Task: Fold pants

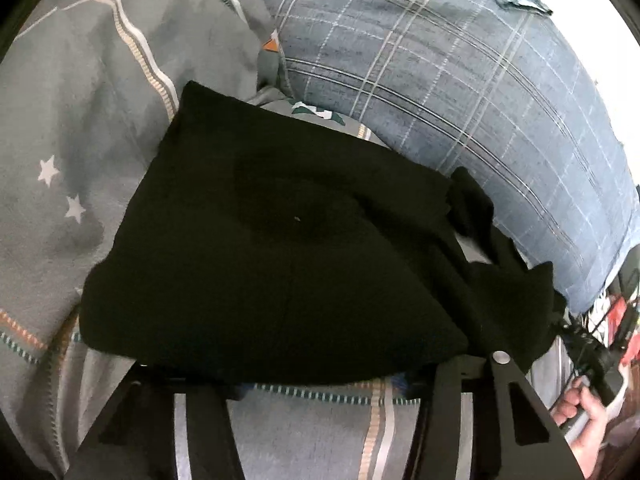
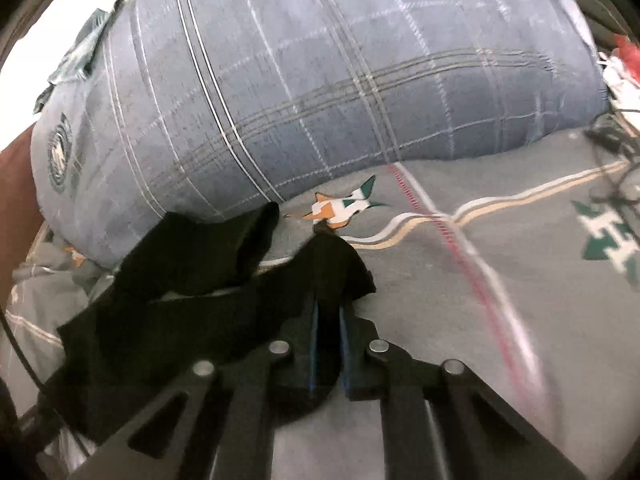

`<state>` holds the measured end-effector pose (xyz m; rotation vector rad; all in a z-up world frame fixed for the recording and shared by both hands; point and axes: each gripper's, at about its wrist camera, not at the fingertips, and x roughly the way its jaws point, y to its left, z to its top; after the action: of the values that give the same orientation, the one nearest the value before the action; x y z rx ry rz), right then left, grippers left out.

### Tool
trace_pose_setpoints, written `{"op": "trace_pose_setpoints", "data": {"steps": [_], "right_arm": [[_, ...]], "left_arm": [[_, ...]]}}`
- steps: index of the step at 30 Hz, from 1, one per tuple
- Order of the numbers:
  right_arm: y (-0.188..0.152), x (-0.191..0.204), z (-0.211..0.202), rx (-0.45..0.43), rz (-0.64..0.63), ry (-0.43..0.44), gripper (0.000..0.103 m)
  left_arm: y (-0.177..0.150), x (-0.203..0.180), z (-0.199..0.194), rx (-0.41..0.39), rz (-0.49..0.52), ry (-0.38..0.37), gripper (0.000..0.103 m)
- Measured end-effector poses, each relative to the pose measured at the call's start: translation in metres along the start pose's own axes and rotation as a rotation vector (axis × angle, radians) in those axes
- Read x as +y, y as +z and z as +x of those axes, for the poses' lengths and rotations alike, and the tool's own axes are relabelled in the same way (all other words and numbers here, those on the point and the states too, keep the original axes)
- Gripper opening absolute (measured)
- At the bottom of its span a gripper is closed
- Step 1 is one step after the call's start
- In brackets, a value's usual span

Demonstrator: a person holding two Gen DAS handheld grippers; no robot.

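The black pants lie folded into a broad, flat slab on the grey patterned bedsheet, their long axis running from the near left toward the blue plaid pillow. The right hand-held gripper pinches a loose corner; the left hand-held gripper is hidden under the near edge, so I cannot tell its state.

A grey bedsheet with white stars, striped bands and green-orange prints covers the bed; a blue plaid pillow with a round green emblem lies on it; a teal cloth sits at the pillow's far end; dark cables trail at the sheet's edge.
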<state>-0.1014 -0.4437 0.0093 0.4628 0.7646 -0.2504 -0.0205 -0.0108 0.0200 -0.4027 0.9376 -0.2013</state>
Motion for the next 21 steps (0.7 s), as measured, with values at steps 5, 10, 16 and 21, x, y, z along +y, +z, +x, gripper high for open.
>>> {"op": "trace_pose_setpoints", "data": {"steps": [5, 10, 16, 21], "right_arm": [[-0.005, -0.014, -0.042, -0.045, 0.013, 0.001, 0.007], [-0.018, -0.031, -0.069, -0.053, 0.029, -0.027, 0.007], [-0.032, -0.055, -0.078, -0.052, 0.087, -0.065, 0.007], [-0.032, -0.057, -0.076, -0.058, 0.1, -0.066, 0.006]], "left_arm": [[-0.006, 0.002, -0.015, -0.011, 0.017, -0.032, 0.054], [-0.014, 0.016, -0.026, -0.019, -0.034, -0.046, 0.08], [-0.023, 0.024, -0.034, -0.007, -0.063, -0.071, 0.084], [-0.021, 0.033, -0.036, -0.047, -0.094, -0.066, 0.094]]}}
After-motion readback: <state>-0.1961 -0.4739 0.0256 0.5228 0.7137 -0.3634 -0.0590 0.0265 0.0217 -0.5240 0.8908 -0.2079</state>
